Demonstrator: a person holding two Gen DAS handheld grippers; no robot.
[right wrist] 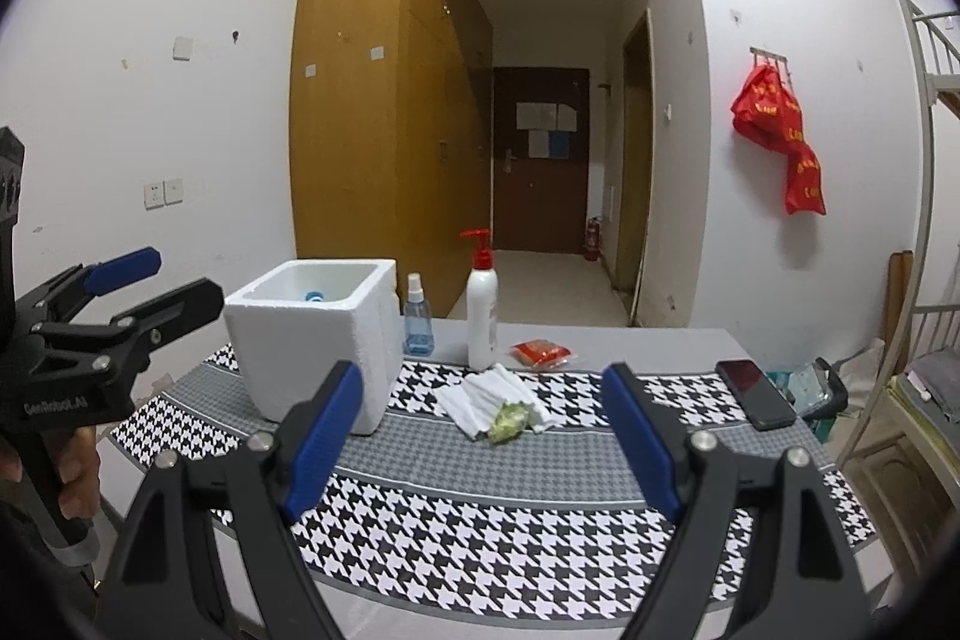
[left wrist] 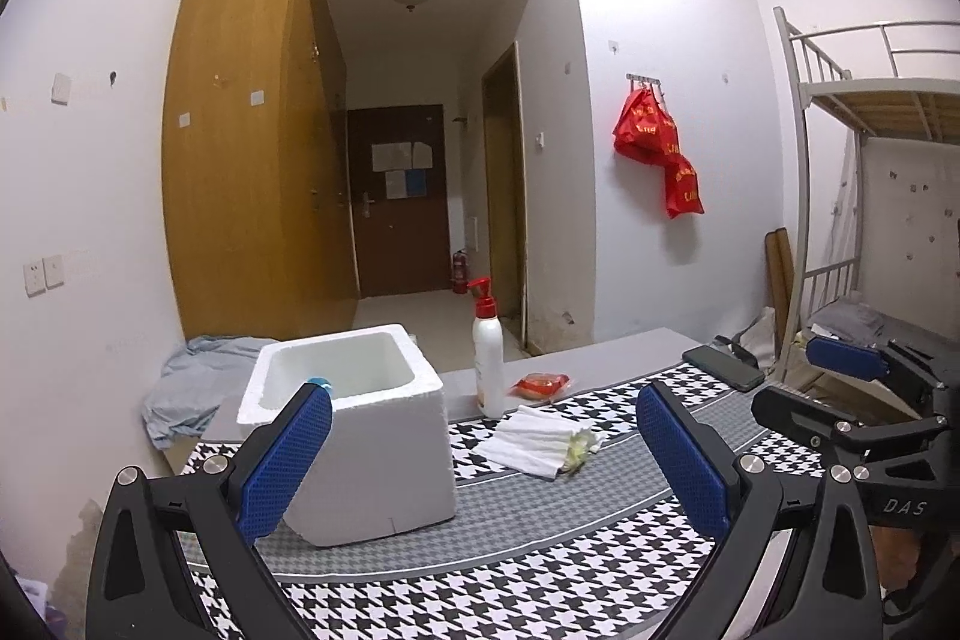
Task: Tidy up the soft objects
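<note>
A folded white towel point(left wrist: 537, 441) point(right wrist: 493, 399) lies mid-table with a small yellow-green soft piece point(left wrist: 579, 449) point(right wrist: 509, 423) at its near edge. Left of it stands a white foam box point(left wrist: 360, 430) point(right wrist: 312, 334), open at the top, something blue inside. A red packet point(left wrist: 540, 385) point(right wrist: 542, 353) lies beyond the towel. My left gripper point(left wrist: 483, 451) is open, nothing between its blue pads, the box just ahead of its left finger. My right gripper point(right wrist: 483, 430) is open too, its fingers framing the towel from short of it. Each gripper shows in the other's view, at the edge.
A white pump bottle point(left wrist: 487, 361) point(right wrist: 482, 313) with a red top and a blue spray bottle point(right wrist: 418, 316) stand behind the towel. A black phone point(left wrist: 723, 367) point(right wrist: 755, 394) lies at the right. The houndstooth cloth point(right wrist: 480, 514) covers the table. A bunk bed point(left wrist: 870, 220) stands right.
</note>
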